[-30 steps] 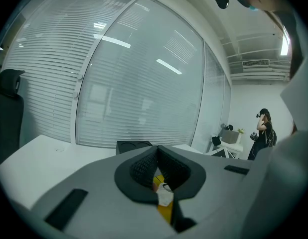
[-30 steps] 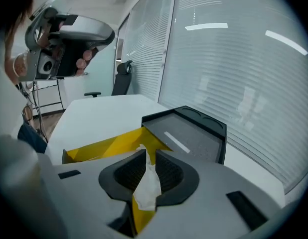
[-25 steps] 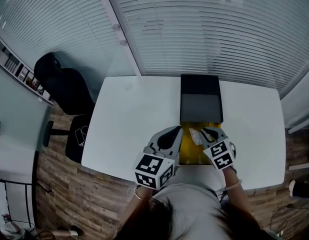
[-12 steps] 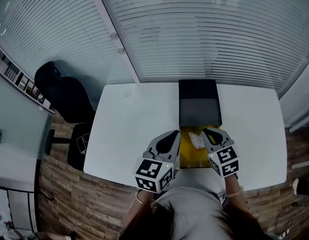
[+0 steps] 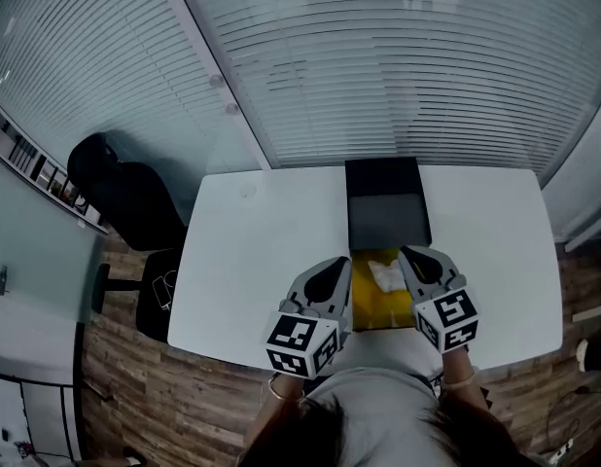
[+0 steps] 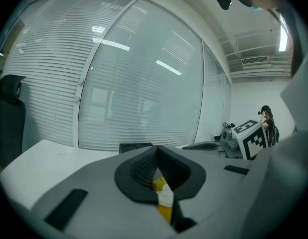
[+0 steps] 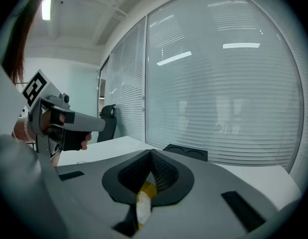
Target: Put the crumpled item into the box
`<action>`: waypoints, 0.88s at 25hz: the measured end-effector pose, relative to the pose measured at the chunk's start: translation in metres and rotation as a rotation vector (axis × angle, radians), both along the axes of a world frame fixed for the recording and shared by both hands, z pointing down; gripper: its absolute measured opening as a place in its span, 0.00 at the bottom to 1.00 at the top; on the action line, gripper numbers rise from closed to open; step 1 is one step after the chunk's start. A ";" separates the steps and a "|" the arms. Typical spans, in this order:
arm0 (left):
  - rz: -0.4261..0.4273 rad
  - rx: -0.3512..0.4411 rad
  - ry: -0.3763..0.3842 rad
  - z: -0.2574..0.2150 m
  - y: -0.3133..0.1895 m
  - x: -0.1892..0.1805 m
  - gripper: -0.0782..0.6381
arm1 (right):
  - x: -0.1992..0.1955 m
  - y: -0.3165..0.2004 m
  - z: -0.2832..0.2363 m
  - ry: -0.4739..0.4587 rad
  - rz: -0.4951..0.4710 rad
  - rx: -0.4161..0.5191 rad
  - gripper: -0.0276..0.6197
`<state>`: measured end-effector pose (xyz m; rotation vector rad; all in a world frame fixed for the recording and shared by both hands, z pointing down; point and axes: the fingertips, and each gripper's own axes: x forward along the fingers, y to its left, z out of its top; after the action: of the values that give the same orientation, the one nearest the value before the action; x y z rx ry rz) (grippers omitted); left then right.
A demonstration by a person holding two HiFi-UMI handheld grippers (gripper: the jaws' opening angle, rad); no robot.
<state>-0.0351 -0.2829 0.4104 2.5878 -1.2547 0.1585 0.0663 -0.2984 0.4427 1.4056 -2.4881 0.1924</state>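
Plainly, the crumpled white paper [image 5: 385, 273] lies inside the yellow box [image 5: 367, 305] at the counter's [image 5: 252, 261] near edge, approx. midway btw. the two grippers. Left gripper [image 5: 340, 263] hangs just beside the box's left wall, right gripper [image 5: 408, 255] by its right wall; both have jaws pressed together w/ nothing held. Black box [image 5: 386, 217] sits just beyond the yellow one's far end.

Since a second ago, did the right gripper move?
Yes. The right gripper slid right, off the crumpled paper, to the yellow box's right edge.
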 end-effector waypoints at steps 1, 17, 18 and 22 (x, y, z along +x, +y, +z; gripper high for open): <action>-0.001 0.002 -0.002 0.000 -0.001 0.000 0.13 | 0.000 0.000 -0.003 -0.010 0.005 0.010 0.09; 0.007 0.044 -0.035 -0.004 0.001 0.002 0.13 | 0.009 0.008 -0.033 -0.010 0.060 0.057 0.08; 0.010 0.045 -0.034 -0.004 0.001 0.002 0.13 | 0.009 0.009 -0.035 -0.006 0.063 0.060 0.08; 0.018 0.049 -0.030 -0.005 0.002 0.004 0.13 | 0.011 0.011 -0.040 -0.007 0.075 0.070 0.08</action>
<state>-0.0309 -0.2806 0.4051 2.6484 -1.2612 0.1725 0.0775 -0.2877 0.4026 1.5298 -2.4717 0.1269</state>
